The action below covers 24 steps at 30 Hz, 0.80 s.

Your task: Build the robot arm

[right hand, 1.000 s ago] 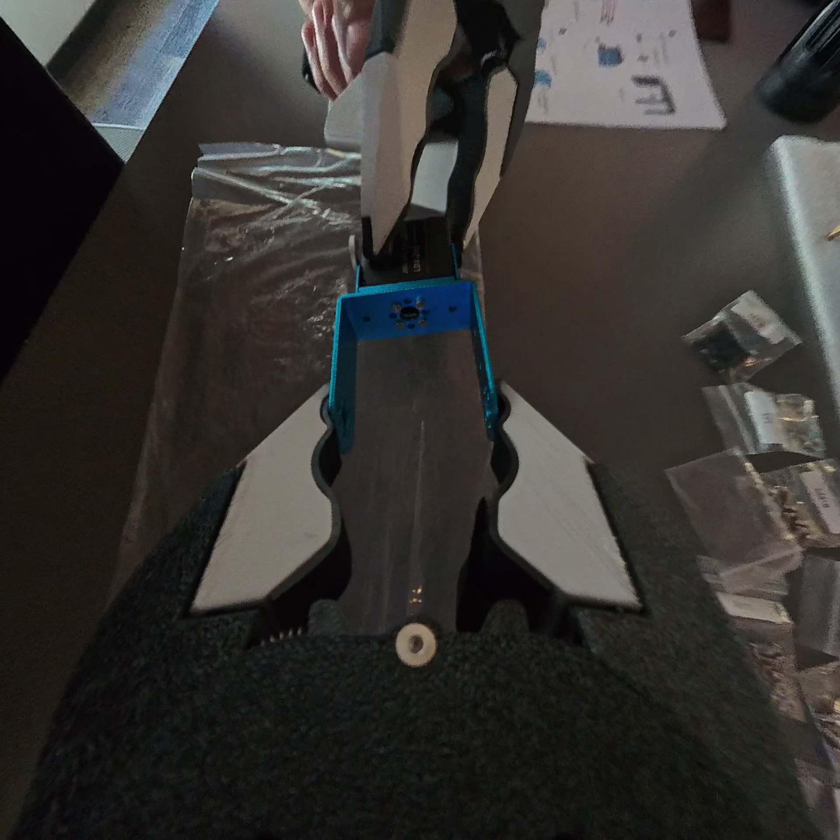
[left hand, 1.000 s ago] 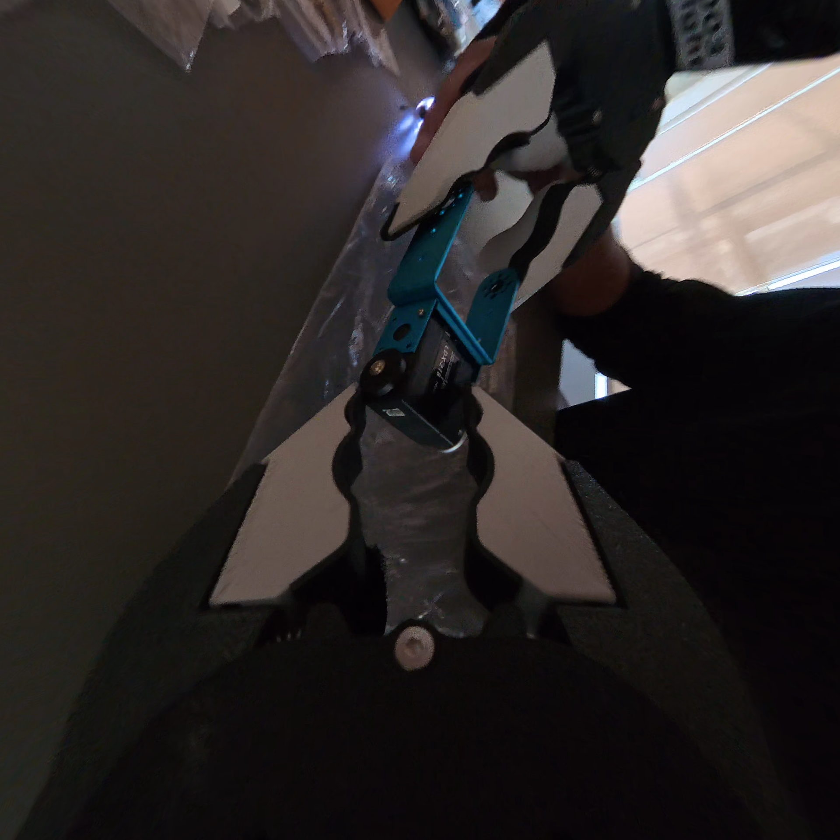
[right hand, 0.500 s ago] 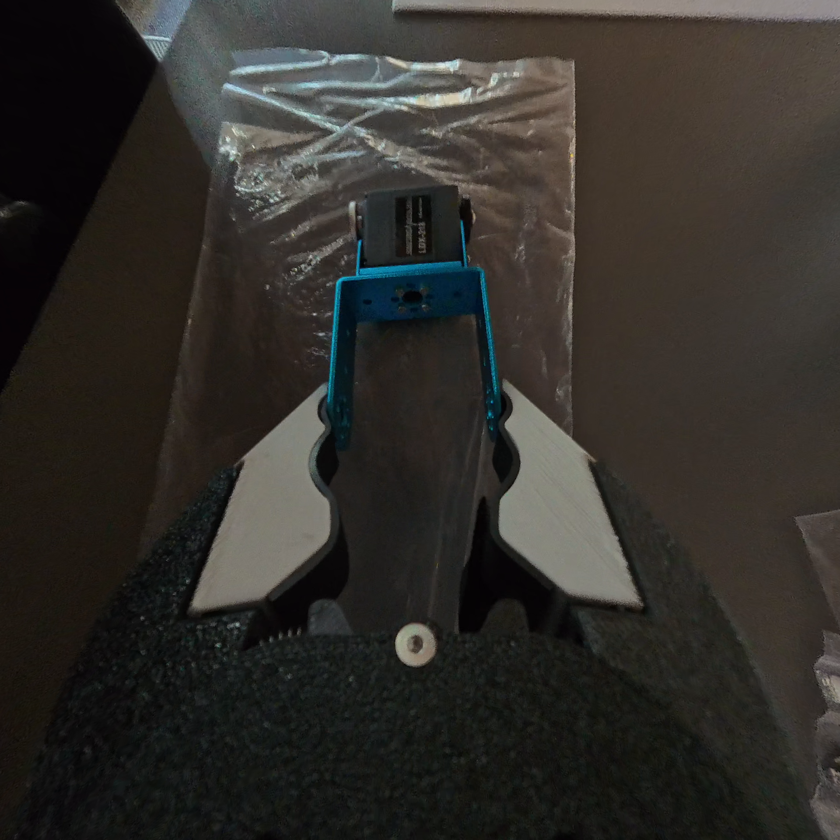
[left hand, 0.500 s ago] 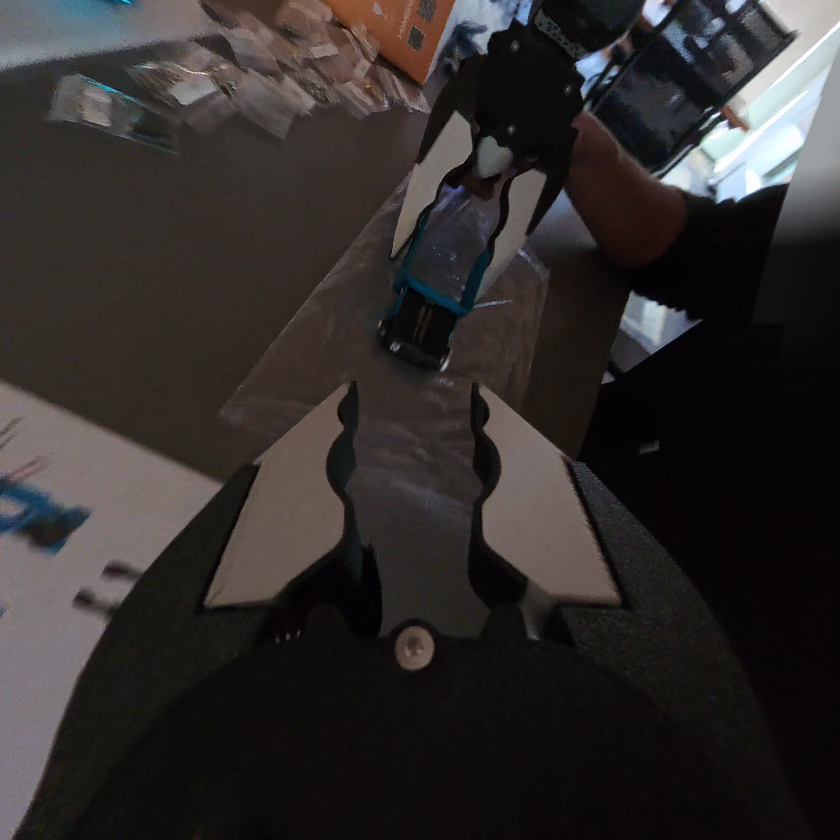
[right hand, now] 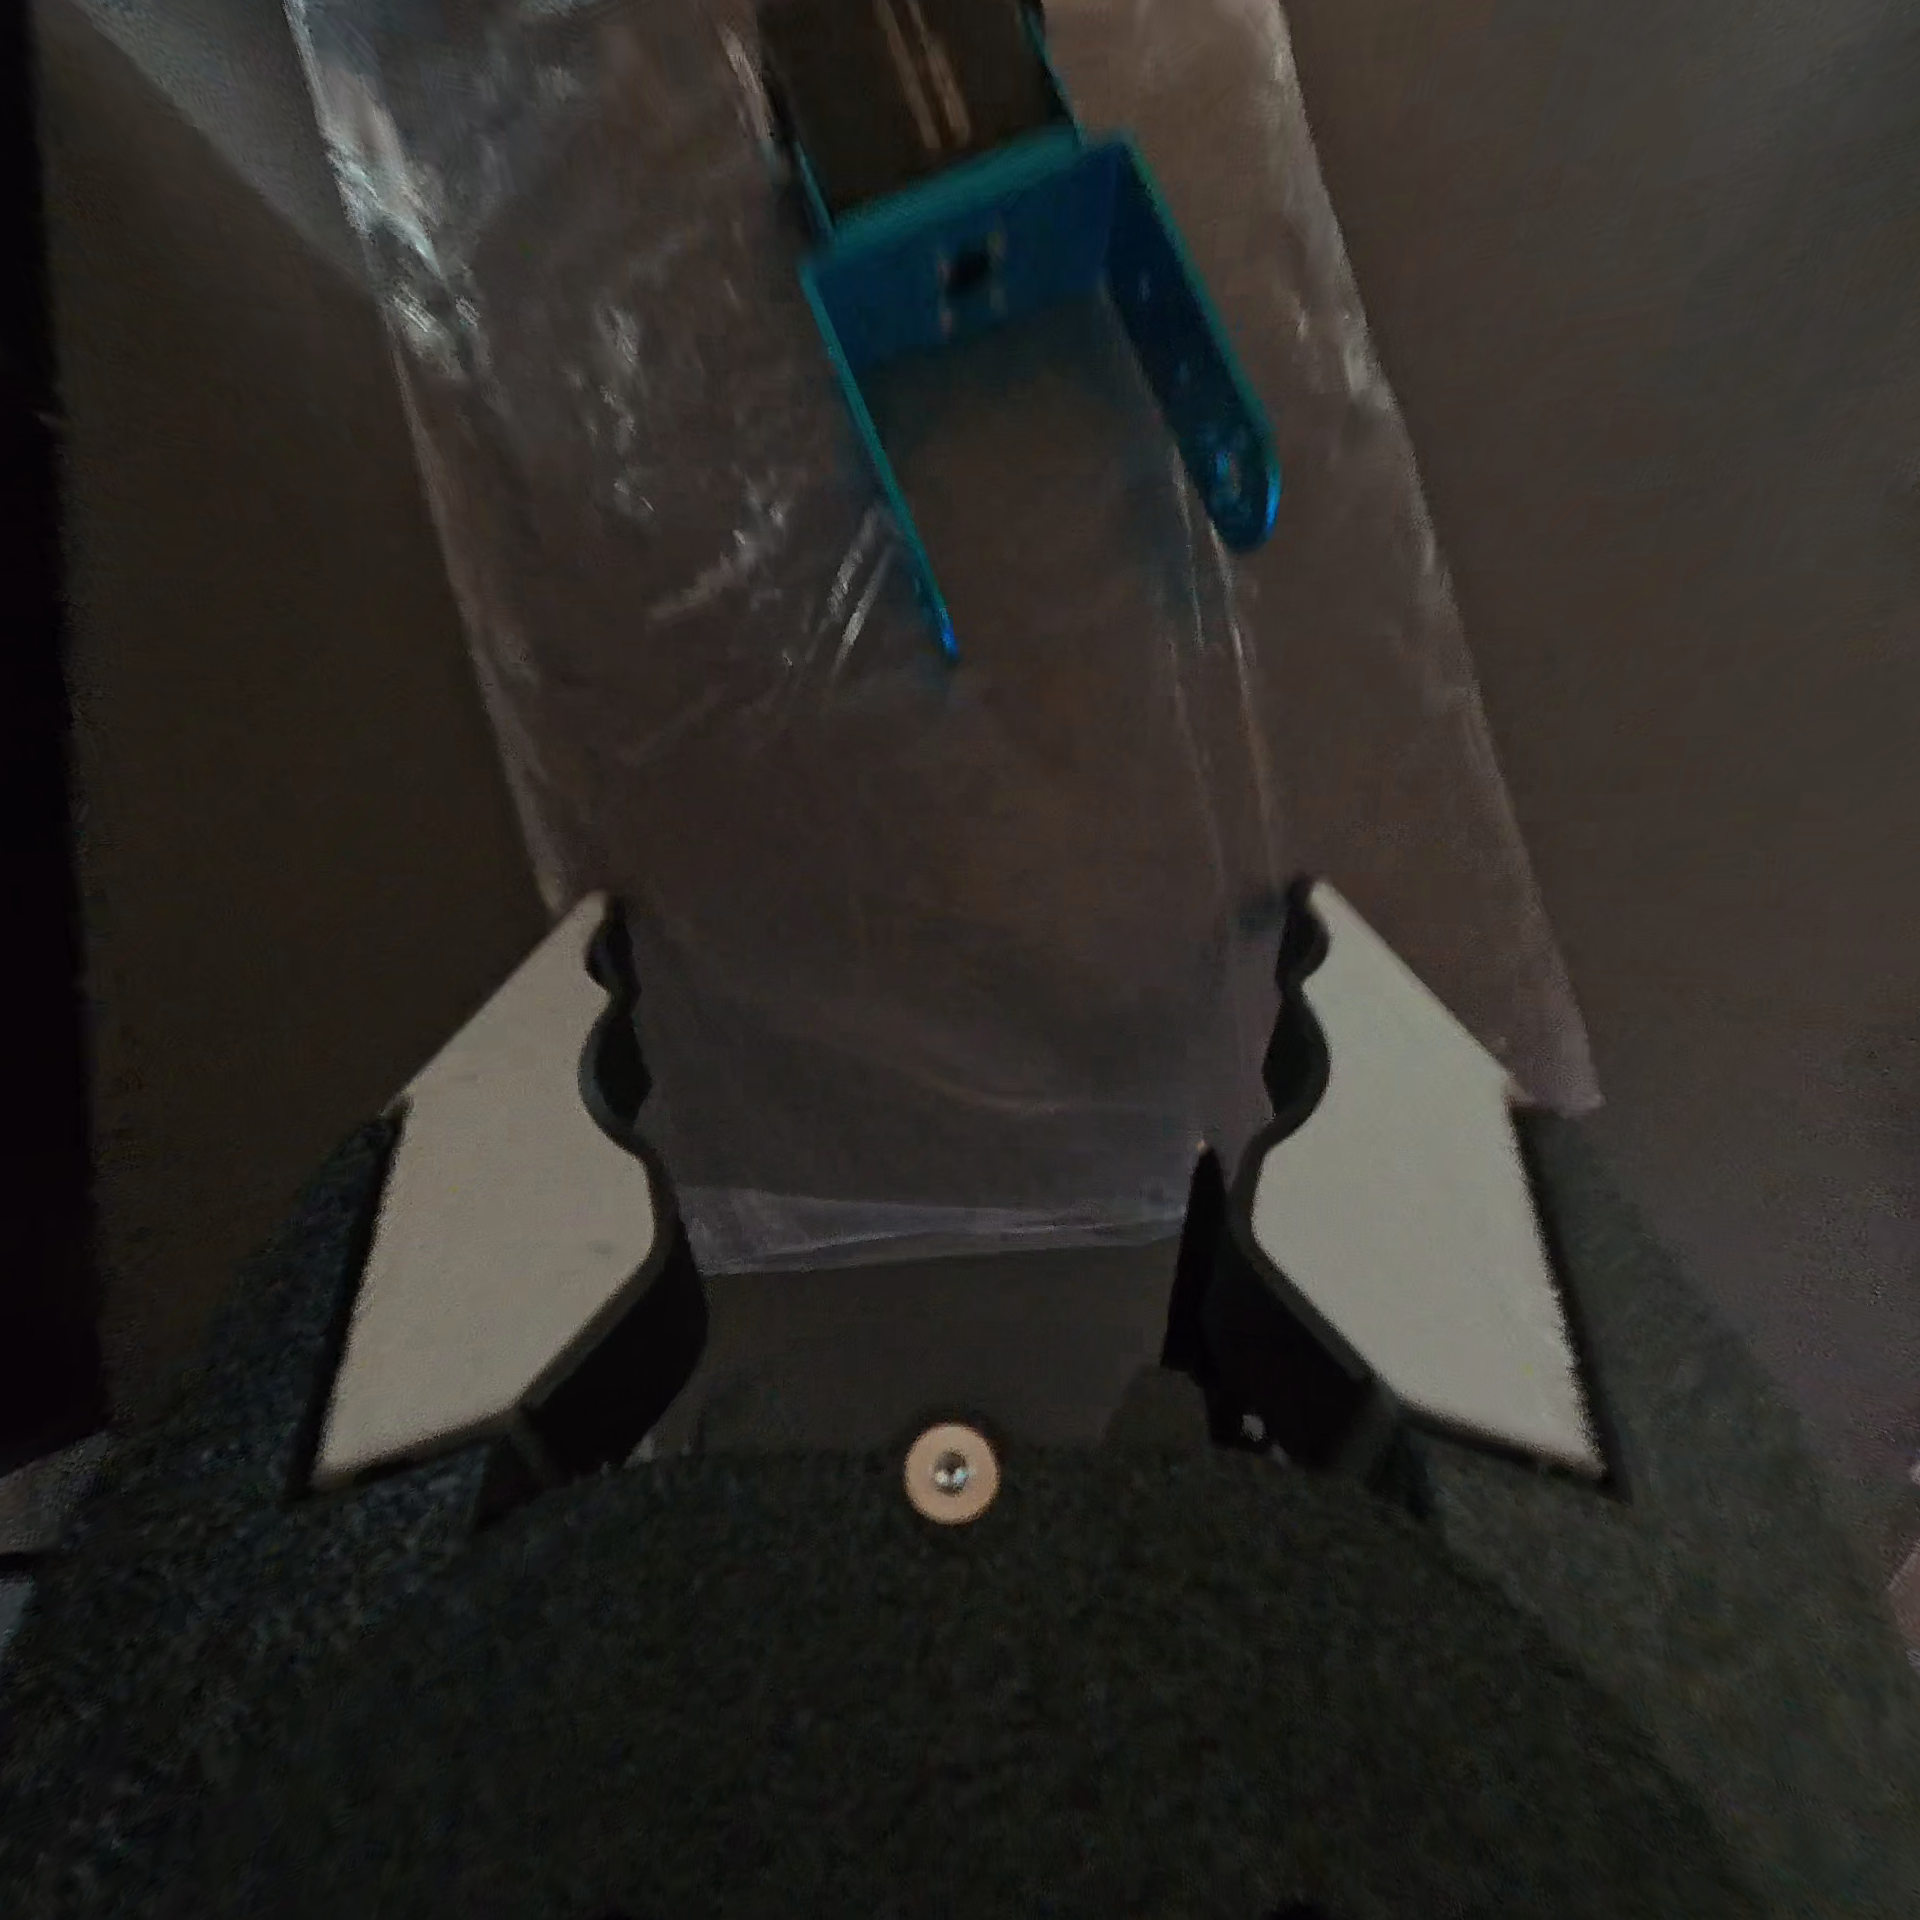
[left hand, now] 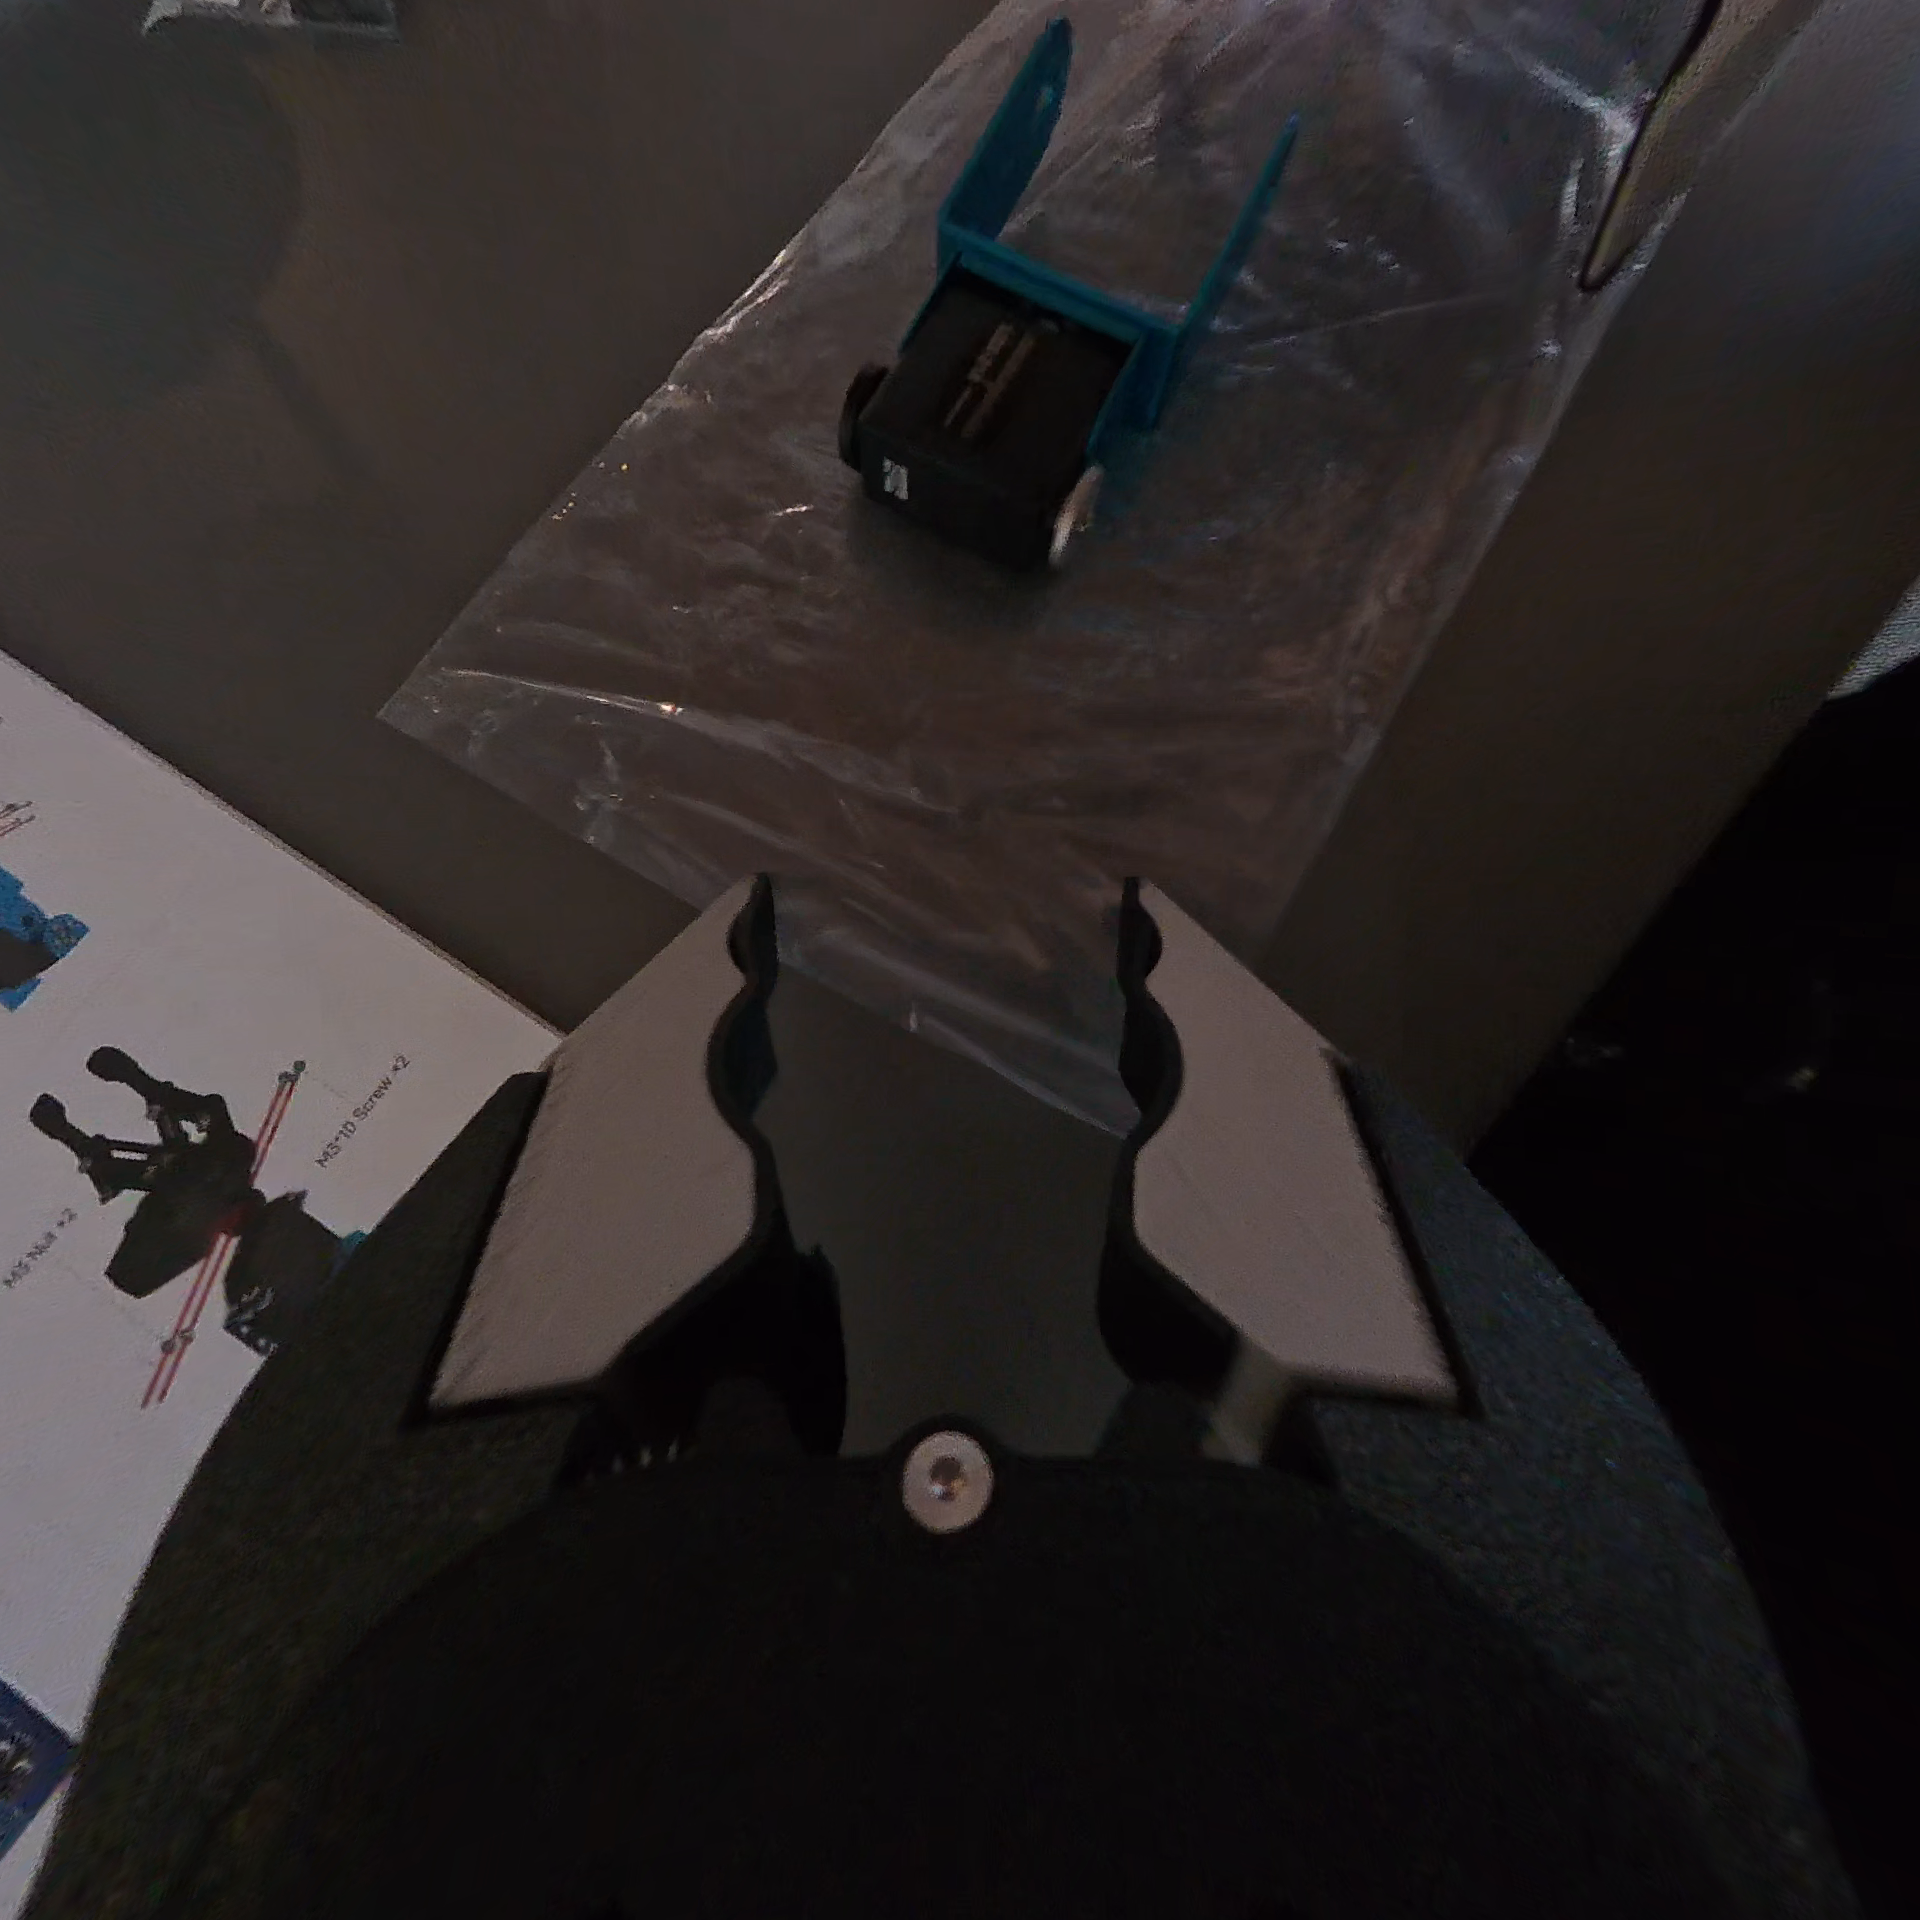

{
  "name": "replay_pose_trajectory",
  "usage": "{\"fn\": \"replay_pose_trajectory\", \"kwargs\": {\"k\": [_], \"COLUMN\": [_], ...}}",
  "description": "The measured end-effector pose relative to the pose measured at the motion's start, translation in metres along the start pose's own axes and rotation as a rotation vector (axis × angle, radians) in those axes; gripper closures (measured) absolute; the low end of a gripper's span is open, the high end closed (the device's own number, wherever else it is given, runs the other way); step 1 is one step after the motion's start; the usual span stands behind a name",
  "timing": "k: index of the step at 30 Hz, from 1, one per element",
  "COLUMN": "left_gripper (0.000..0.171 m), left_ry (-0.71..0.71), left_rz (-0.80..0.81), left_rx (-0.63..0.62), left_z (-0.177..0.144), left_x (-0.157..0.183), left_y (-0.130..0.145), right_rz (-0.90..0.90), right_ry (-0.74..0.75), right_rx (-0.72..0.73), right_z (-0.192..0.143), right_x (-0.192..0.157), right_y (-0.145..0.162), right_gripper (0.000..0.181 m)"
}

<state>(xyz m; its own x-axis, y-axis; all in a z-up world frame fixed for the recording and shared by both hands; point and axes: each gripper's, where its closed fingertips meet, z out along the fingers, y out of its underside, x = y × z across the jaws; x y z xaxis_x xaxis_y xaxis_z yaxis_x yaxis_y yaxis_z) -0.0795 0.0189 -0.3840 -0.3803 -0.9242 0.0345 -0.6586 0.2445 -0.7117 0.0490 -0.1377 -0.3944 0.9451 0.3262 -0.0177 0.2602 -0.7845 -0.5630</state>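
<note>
Resting on clear plastic bag (left hand: 935,665), blue bracket (right hand: 1039,270) with black servo (left hand: 977,436), both grippers empty

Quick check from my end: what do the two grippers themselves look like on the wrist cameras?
Both look the same. The left gripper and right gripper each have a black, rough-textured body, a single silver screw at the centre front, and two jaws with flat pale grey upper faces and wavy black inner edges. No cables or sleeves are visible.
</note>
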Motion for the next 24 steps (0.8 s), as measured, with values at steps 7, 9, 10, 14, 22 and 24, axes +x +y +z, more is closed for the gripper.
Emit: {"fn": "replay_pose_trajectory", "kwargs": {"k": [7,9,10,14,22,24], "left_gripper": [0.109,0.108,0.108,0.108,0.108,0.108], "left_ry": [-0.033,-0.034,-0.033,-0.062,-0.302,-0.399], "left_rz": [-0.01,-0.011,-0.01,-0.016,-0.186,-0.248], "left_rx": [-0.007,0.003,0.009,0.021,0.337,0.388], "left_z": [0.011,0.016,0.019,0.022,-0.074,-0.109], "left_x": [-0.008,-0.01,-0.01,-0.014,-0.035,-0.041], "left_y": [-0.008,-0.013,-0.016,-0.022,-0.008,0.02], "right_rz": [0.007,0.016,0.021,0.035,0.071,0.082], "right_ry": [0.014,0.019,0.022,0.034,0.213,0.258], "right_rx": [0.065,0.06,0.06,0.071,0.246,0.352], "right_z": [-0.003,-0.006,-0.008,-0.009,-0.042,-0.052], "right_x": [0.013,0.019,0.021,0.024,0.02,0.008], "right_y": [-0.001,0.004,0.006,0.007,-0.036,-0.062], "right_gripper": [0.069,0.069,0.069,0.07,0.08,0.086]}}
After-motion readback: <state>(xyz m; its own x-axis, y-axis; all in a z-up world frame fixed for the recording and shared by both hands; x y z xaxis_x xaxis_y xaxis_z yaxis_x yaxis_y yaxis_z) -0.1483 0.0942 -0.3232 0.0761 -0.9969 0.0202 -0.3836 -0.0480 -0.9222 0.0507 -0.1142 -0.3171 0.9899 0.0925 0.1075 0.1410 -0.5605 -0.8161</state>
